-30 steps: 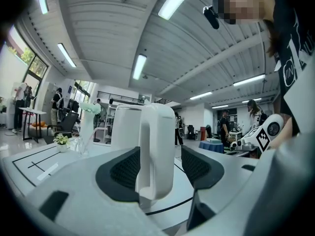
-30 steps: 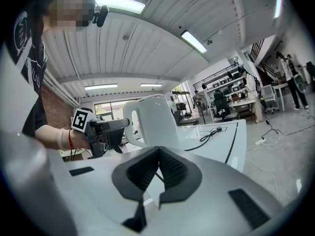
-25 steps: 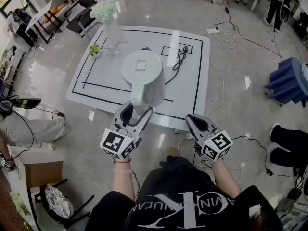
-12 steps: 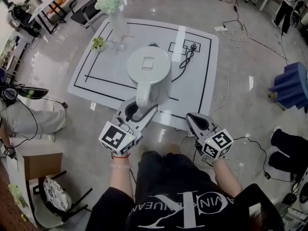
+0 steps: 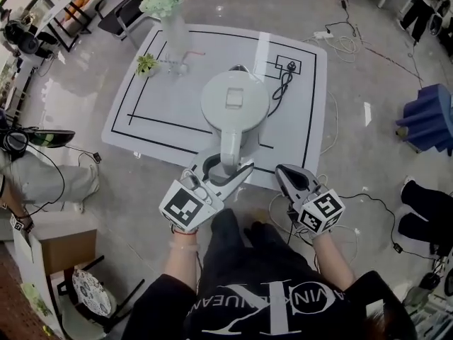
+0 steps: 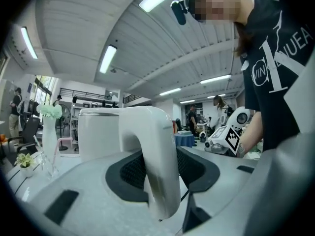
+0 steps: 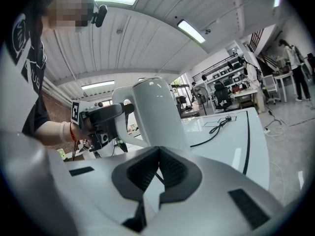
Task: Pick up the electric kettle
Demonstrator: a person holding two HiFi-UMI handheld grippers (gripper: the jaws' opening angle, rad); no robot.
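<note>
The white electric kettle (image 5: 235, 105) stands upright on the white table (image 5: 177, 105), its handle (image 5: 230, 147) towards me. My left gripper (image 5: 228, 168) reaches level around that handle (image 6: 157, 171). Its jaws are closing and their dark pads lie against both sides of the handle. My right gripper (image 5: 284, 170) hovers at the table's near edge, to the right of the kettle and apart from it, shut and holding nothing. In the right gripper view the kettle (image 7: 155, 114) rises just beyond the closed tips (image 7: 158, 151), and the left gripper (image 7: 106, 117) shows at its handle.
A tall vase of pale flowers (image 5: 170, 13) and a small green plant (image 5: 147, 64) stand at the table's far left. A black power cord (image 5: 279, 83) lies beside the kettle. On the floor are cables (image 5: 340, 48), a blue object (image 5: 428, 119) and a cardboard box (image 5: 60, 250).
The left gripper's jaws have narrowed from wide apart to snug on the kettle's handle. The right gripper has crept slightly forward. The kettle still stands on the table.
</note>
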